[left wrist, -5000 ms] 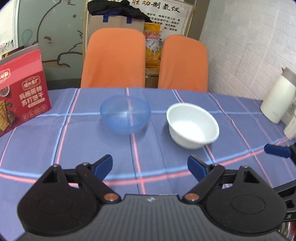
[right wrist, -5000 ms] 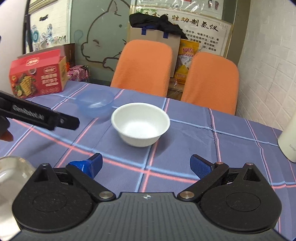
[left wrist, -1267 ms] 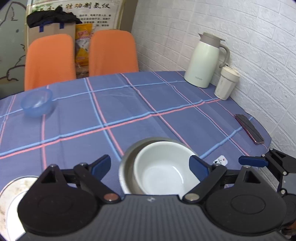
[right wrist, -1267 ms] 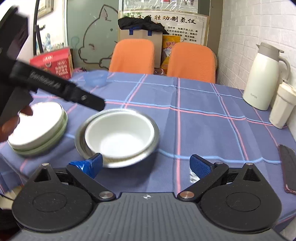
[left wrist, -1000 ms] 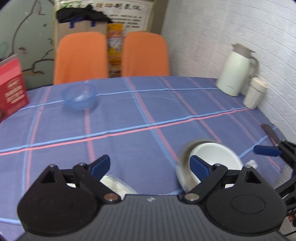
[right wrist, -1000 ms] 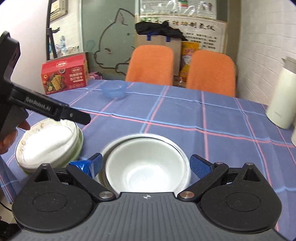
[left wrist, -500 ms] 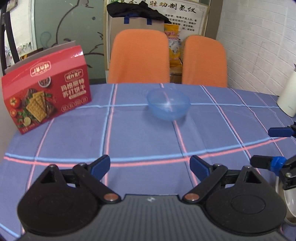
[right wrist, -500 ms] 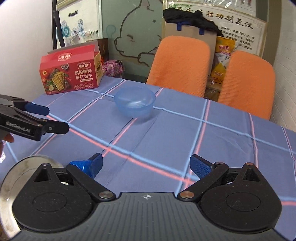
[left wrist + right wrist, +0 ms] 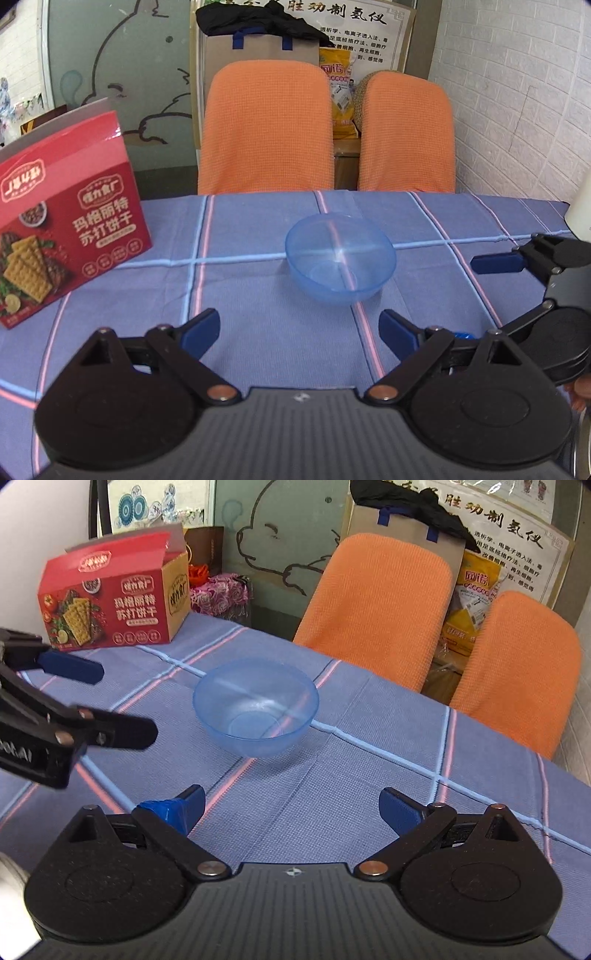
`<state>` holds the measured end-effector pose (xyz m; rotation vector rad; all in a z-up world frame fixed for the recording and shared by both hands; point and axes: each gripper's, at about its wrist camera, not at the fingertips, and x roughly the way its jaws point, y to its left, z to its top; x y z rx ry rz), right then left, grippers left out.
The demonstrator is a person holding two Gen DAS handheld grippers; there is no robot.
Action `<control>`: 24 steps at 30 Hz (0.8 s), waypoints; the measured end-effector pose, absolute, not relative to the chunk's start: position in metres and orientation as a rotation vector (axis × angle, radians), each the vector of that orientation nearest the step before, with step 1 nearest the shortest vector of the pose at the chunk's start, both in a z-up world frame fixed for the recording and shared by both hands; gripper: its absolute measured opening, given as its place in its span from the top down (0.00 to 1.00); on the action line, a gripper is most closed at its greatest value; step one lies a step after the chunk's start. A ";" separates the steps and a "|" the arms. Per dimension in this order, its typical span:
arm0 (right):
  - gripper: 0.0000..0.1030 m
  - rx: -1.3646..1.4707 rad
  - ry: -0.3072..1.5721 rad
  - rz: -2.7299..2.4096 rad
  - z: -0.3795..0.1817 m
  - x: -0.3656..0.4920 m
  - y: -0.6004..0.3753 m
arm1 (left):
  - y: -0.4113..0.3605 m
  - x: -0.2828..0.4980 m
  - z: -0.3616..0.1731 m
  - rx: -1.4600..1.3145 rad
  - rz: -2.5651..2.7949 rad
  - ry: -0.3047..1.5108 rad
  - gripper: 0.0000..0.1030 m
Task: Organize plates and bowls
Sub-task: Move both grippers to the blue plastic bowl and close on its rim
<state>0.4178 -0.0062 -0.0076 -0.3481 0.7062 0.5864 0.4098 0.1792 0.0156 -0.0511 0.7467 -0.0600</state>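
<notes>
A translucent blue plastic bowl (image 9: 340, 257) sits upright on the blue checked tablecloth (image 9: 258, 295), ahead of both tools and touching neither. The left gripper (image 9: 299, 330) and the right gripper (image 9: 291, 806) each have their jaws wide apart, empty. A red cardboard cracker box (image 9: 55, 236) stands to the left.

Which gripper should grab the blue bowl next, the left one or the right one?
Probably the left gripper. The blue bowl sits almost straight ahead of its open jaws. The right gripper is open too, but the bowl lies off toward its left finger.
</notes>
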 end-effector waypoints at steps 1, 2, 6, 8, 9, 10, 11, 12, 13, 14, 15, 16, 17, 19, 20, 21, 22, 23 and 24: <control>0.14 -0.351 0.713 0.585 -0.011 0.421 -0.004 | 0.180 0.414 0.015 -0.056 -0.059 0.747 0.11; 0.14 -0.353 0.719 0.586 -0.013 0.424 -0.002 | 0.182 0.419 0.015 -0.065 -0.057 0.747 0.11; 0.14 -0.360 0.716 0.602 -0.015 0.433 0.007 | 0.188 0.440 0.016 -0.124 -0.072 0.744 0.11; 0.14 -0.374 0.715 0.611 -0.017 0.436 0.013 | 0.188 0.455 0.016 -0.144 -0.095 0.747 0.11; 0.14 -0.382 0.715 0.613 -0.018 0.438 0.015 | 0.188 0.462 0.016 -0.151 -0.102 0.750 0.11; 0.14 -0.388 0.713 0.614 -0.019 0.439 0.017 | 0.188 0.470 0.013 -0.161 -0.114 0.756 0.11; 0.14 -0.388 0.714 0.614 -0.020 0.440 0.018 | 0.187 0.477 0.011 -0.171 -0.129 0.761 0.11; 0.14 -0.384 0.716 0.617 -0.021 0.441 0.019 | 0.187 0.486 0.007 -0.183 -0.142 0.769 0.11; 0.14 -0.380 0.721 0.620 -0.022 0.443 0.019 | 0.187 0.493 0.004 -0.190 -0.151 0.776 0.11; 0.14 -0.376 0.724 0.620 -0.023 0.445 0.020 | 0.186 0.501 -0.001 -0.193 -0.153 0.788 0.11; 0.14 -0.371 0.723 0.619 -0.024 0.447 0.021 | 0.186 0.507 -0.006 -0.192 -0.146 0.799 0.11; 0.14 -0.368 0.721 0.619 -0.025 0.450 0.022 | 0.186 0.512 -0.011 -0.188 -0.134 0.808 0.11; 0.14 -0.365 0.717 0.621 -0.026 0.452 0.024 | 0.186 0.516 -0.015 -0.184 -0.124 0.815 0.11; 0.14 -0.362 0.708 0.616 -0.027 0.456 0.029 | 0.185 0.522 -0.023 -0.175 -0.111 0.824 0.11; 0.14 -0.359 0.707 0.619 -0.028 0.459 0.032 | 0.185 0.525 -0.025 -0.170 -0.109 0.823 0.11; 0.14 -0.352 0.706 0.629 -0.029 0.461 0.035 | 0.184 0.527 -0.028 -0.162 -0.108 0.823 0.11; 0.15 -0.342 0.709 0.647 -0.030 0.464 0.038 | 0.184 0.530 -0.030 -0.155 -0.107 0.826 0.12; 0.16 -0.333 0.713 0.665 -0.031 0.465 0.041 | 0.184 0.532 -0.034 -0.150 -0.105 0.839 0.15; 0.16 -0.326 0.712 0.679 -0.032 0.466 0.043 | 0.184 0.532 -0.034 -0.136 -0.100 0.831 0.25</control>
